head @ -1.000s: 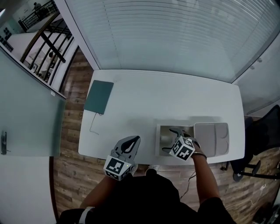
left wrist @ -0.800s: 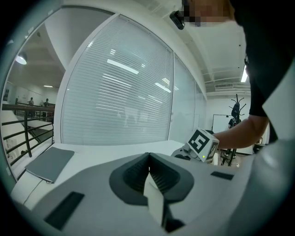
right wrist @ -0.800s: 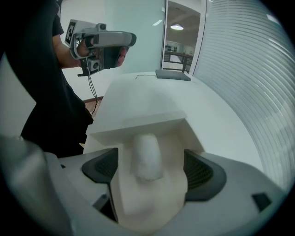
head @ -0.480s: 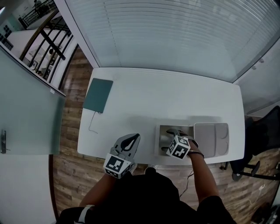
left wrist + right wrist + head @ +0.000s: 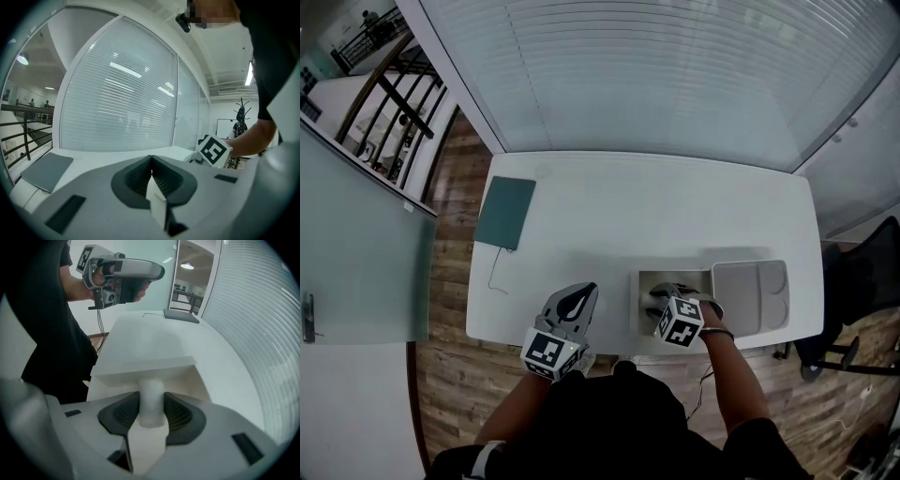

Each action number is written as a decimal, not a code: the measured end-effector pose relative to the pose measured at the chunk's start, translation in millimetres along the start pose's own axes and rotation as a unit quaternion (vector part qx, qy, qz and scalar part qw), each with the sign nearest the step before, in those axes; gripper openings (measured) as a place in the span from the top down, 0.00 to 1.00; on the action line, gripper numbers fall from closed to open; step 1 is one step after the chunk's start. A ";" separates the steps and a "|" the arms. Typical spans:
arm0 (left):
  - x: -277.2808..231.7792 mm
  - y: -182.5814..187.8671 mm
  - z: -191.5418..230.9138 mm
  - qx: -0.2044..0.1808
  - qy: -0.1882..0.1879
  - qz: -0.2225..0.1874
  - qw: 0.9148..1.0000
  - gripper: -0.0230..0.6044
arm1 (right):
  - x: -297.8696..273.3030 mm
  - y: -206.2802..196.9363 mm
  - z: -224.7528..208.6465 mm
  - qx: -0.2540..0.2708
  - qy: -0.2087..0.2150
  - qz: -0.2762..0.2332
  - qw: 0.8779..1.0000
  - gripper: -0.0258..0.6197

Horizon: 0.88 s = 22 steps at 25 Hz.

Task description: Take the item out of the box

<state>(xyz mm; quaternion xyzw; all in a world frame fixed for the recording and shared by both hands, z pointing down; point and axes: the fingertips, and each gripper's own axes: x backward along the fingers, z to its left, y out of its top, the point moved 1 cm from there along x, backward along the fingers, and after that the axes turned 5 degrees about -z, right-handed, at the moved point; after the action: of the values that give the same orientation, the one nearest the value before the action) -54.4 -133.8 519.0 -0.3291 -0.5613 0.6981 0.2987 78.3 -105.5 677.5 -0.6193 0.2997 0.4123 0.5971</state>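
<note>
white item looks light and smooth: grip it mid-body

the item point(image 5: 151, 397) sits inside the box point(image 5: 140, 365). the right hand-held gripper point(image 5: 152, 414) is closing its jaws on the item's sides. it likely handles light, stiff and a little slippery. the left hand-held gripper point(image 5: 151, 176), left of the box, is clenched and empty.

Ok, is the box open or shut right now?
Open. The box shows its bare inside in the head view, and its lid lies flat on the table beside it.
</note>
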 end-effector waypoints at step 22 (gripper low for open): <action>-8.0 9.0 -7.9 0.014 -0.027 -0.017 0.999 0.95 | 83.3 53.5 -42.3 -0.095 -0.225 -0.175 0.954 0.70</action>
<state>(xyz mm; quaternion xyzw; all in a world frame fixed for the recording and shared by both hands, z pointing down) -43.7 -137.2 509.9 -0.2964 -0.5647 0.7095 0.2999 78.5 -142.9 576.6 -0.6071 0.0037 0.4563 0.6505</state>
